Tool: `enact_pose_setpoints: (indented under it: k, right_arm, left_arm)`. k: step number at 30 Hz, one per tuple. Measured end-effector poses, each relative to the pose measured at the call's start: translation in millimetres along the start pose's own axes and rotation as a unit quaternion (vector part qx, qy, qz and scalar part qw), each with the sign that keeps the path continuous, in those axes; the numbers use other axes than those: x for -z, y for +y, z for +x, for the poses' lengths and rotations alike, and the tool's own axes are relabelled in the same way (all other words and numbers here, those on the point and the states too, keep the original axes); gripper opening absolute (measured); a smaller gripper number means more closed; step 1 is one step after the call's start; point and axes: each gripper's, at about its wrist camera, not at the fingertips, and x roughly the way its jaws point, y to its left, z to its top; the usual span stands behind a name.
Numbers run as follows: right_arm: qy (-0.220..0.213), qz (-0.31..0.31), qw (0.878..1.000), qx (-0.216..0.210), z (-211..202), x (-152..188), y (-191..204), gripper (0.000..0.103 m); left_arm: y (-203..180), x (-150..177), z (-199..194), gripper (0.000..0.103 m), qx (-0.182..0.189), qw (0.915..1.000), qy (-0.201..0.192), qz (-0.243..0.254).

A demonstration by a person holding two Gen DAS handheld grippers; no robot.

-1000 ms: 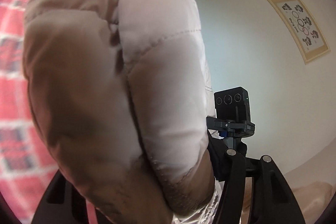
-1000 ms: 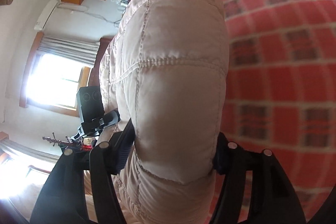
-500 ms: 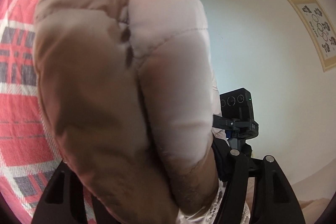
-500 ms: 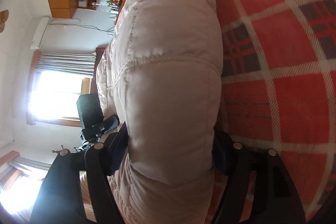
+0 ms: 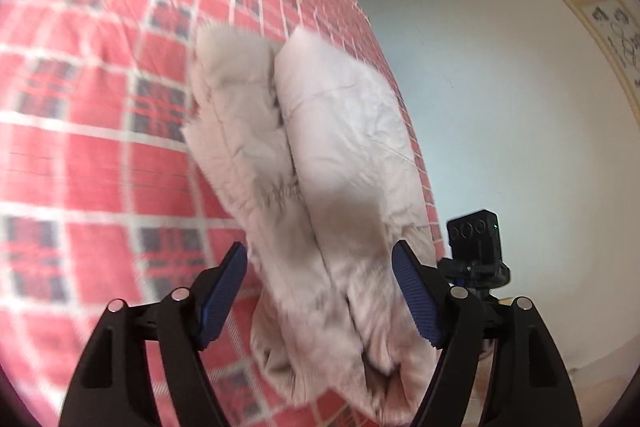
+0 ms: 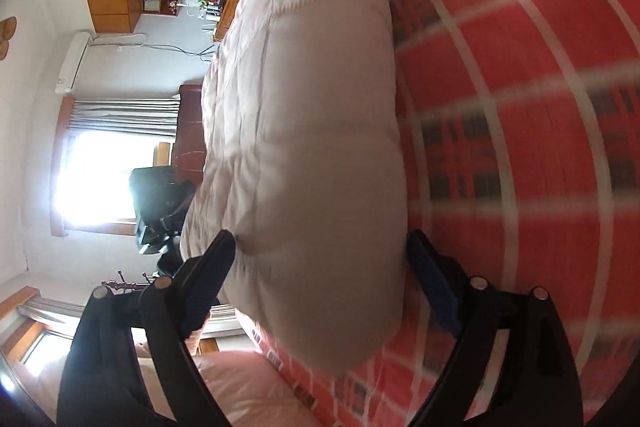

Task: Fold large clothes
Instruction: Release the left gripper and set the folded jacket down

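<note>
Both grippers stand spread: left gripper (image 5: 320,283) and right gripper (image 6: 322,263) each straddle the folded coat (image 5: 320,155) without pinching it. Coat lies on the plaid bed (image 5: 88,155), near its edge. Risk: puffy layers spring apart, or the bundle slides off.

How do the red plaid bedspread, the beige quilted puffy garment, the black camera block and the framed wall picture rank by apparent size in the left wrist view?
1. Red plaid bedspread
2. Beige quilted puffy garment, enlarged by nearness
3. and 4. Framed wall picture and black camera block: unsure, since the picture is cut off.
</note>
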Motion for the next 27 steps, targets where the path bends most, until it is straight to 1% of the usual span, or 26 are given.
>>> enact_pose_setpoints:
  k: [1,2,3,4,5,6,7,9,10,12,14,15,16,18,19,21,22,25,27]
  right_arm:
    - [0.0,0.001,1.0,0.008,-1.3,6.8,0.8,0.087]
    - [0.0,0.0,1.0,0.014,-1.0,10.2,2.7,0.087]
    - [-0.003,-0.001,1.0,0.022,-1.8,13.9,5.8,0.086]
    - [-0.005,-0.003,1.0,0.029,-2.3,16.5,9.6,0.082]
    - [-0.008,-0.003,0.999,0.035,-2.0,18.4,12.4,0.081]
    - [-0.01,-0.004,0.999,0.044,-1.7,21.1,16.3,0.08]
    - [-0.011,-0.006,0.999,0.052,-1.1,23.4,20.0,0.078]
    - [-0.014,-0.011,0.997,0.073,1.9,26.5,27.8,0.076]
    - [-0.015,-0.013,0.997,0.079,1.8,27.0,27.5,0.074]
    - [-0.015,-0.013,0.996,0.092,5.7,23.8,35.9,0.073]
    - [-0.013,-0.015,0.994,0.109,10.0,24.2,39.2,0.073]
    - [-0.012,-0.016,0.993,0.115,16.5,22.8,49.7,0.073]
    - [-0.011,-0.015,0.992,0.121,19.8,23.8,49.2,0.073]
    - [-0.009,-0.009,0.993,0.121,25.7,23.6,45.4,0.073]
    - [-0.009,-0.004,0.993,0.119,28.0,20.9,40.9,0.073]
    - [-0.01,-0.002,0.993,0.12,28.5,20.0,37.3,0.073]
    - [-0.012,-0.006,0.992,0.123,28.1,20.6,39.5,0.073]
    - [-0.022,-0.026,0.989,0.143,25.7,19.7,52.7,0.074]
    - [-0.034,-0.05,0.982,0.179,22.4,21.2,68.4,0.077]
  left_arm:
    - [-3.4,5.4,-14.4,0.074,-0.009,0.9999,-0.006,0.005]
    - [-12.4,3.1,-23.0,0.074,-0.014,0.9998,-0.012,0.01]
    - [-26.1,15.2,-26.2,0.074,-0.015,0.9995,-0.016,0.021]
    - [-41.0,28.9,-28.5,0.074,-0.018,0.9991,-0.02,0.033]
    - [-50.6,35.1,-31.0,0.074,-0.027,0.9984,-0.021,0.045]
    - [-64.6,38.5,-23.1,0.074,-0.035,0.9979,-0.018,0.051]
    - [-69.8,40.9,-19.7,0.074,-0.038,0.9977,-0.014,0.055]
    - [-70.5,41.3,-9.0,0.074,-0.058,0.9962,-0.001,0.065]
    - [-76.8,27.6,1.7,0.074,-0.071,0.9951,0.006,0.069]
    - [-69.4,25.7,20.9,0.071,-0.1,0.9925,0.026,0.065]
    - [-58.8,30.5,29.5,0.072,-0.105,0.9923,0.039,0.052]
    - [-51.5,35.9,30.8,0.072,-0.104,0.9926,0.042,0.047]
    - [-43.1,27.6,38.6,0.072,-0.103,0.9927,0.043,0.045]
    - [-39.9,30.7,41.5,0.073,-0.109,0.9917,0.046,0.05]
    - [-40.7,24.5,46.7,0.073,-0.105,0.9923,0.049,0.043]
    - [-36.1,24.7,46.5,0.073,-0.093,0.9939,0.053,0.028]
    - [-40.7,25.0,42.7,0.073,-0.092,0.9941,0.052,0.026]
    - [-50.3,23.0,34.4,0.073,-0.102,0.9931,0.046,0.035]
    - [-59.8,20.5,28.3,0.073,-0.115,0.9917,0.043,0.04]
